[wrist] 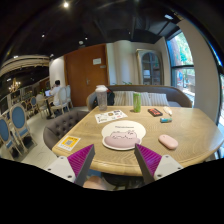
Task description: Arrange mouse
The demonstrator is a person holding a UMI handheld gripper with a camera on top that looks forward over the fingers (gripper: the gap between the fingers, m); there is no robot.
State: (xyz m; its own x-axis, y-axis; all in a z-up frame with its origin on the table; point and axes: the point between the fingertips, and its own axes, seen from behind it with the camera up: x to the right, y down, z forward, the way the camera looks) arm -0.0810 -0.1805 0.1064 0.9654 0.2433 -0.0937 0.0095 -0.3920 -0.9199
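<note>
A pink mouse [168,142] lies on the round wooden table [195,135], to the right of a round pink-and-white mouse pad [124,136]. My gripper [114,166] hovers at the table's near edge, open, with nothing between its purple pads [81,160]. The mouse pad is just beyond the fingers; the mouse is ahead and off to the right of the right finger.
On the table are a printed sheet [110,117], a yellow booklet [67,143], a green cup [137,101], a clear jug [101,96] and small items [165,119]. A grey armchair [62,125] stands left, a sofa [150,98] behind.
</note>
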